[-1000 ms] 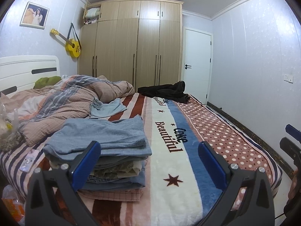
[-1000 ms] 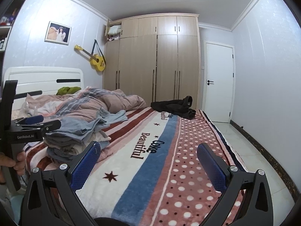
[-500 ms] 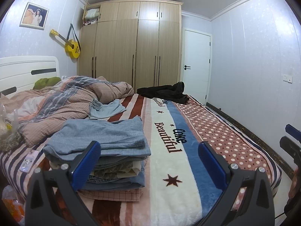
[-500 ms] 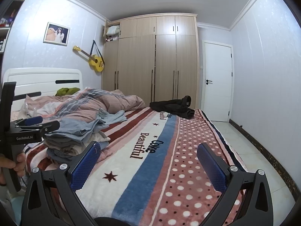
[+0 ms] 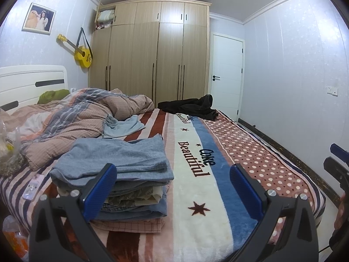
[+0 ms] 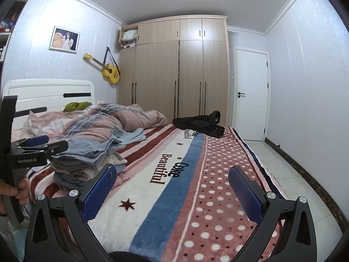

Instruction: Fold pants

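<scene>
A stack of folded clothes (image 5: 122,174) lies on the near left of the bed, a grey-blue folded piece on top; it also shows in the right wrist view (image 6: 87,159). Dark pants (image 5: 192,108) lie crumpled at the bed's far end, also in the right wrist view (image 6: 200,123). A light blue garment (image 5: 123,126) lies loose beside the duvet. My left gripper (image 5: 172,187) is open and empty, held in front of the stack. My right gripper (image 6: 172,187) is open and empty over the bed's near edge. The left gripper's body (image 6: 32,150) shows at the right view's left edge.
The bed has a striped and dotted blanket (image 5: 218,174). A rumpled pink duvet (image 5: 76,118) fills the head end. A phone (image 5: 32,188) lies left of the stack. Wardrobe (image 5: 157,54) and white door (image 5: 226,76) stand behind. Tiled floor (image 6: 290,174) runs right of the bed.
Both grippers stay open and empty. The views shift only slightly; nothing on the bed has moved.
</scene>
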Demonstrator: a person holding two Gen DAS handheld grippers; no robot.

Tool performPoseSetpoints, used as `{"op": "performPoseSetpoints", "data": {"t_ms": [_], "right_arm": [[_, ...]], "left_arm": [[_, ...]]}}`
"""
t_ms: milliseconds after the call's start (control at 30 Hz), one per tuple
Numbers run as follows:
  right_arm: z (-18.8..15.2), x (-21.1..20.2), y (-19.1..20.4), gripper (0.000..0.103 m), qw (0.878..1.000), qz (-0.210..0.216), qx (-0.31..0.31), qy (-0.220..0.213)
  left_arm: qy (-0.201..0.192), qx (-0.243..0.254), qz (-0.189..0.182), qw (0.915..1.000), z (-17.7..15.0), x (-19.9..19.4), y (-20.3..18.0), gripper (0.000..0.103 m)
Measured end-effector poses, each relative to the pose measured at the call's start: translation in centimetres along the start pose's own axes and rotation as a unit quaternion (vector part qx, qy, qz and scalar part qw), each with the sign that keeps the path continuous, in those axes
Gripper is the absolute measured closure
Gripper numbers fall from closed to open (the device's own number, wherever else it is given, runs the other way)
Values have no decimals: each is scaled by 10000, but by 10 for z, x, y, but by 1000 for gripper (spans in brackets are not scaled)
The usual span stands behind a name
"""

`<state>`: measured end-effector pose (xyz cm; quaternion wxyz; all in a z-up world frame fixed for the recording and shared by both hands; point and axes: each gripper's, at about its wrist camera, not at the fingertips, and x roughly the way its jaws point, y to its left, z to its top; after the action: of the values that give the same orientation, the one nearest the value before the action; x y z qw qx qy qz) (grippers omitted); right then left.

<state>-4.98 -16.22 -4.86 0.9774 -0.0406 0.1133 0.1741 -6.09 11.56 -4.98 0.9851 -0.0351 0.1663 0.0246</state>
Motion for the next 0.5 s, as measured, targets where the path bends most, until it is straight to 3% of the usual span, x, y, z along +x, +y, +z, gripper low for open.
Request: {"op": "performPoseSetpoints", "data": {"t_ms": [500], "right_arm": [[0, 0, 0, 1, 10000, 6, 9, 4]], "left_arm": [[-9, 1, -26, 10000, 2, -1, 1, 1]]}}
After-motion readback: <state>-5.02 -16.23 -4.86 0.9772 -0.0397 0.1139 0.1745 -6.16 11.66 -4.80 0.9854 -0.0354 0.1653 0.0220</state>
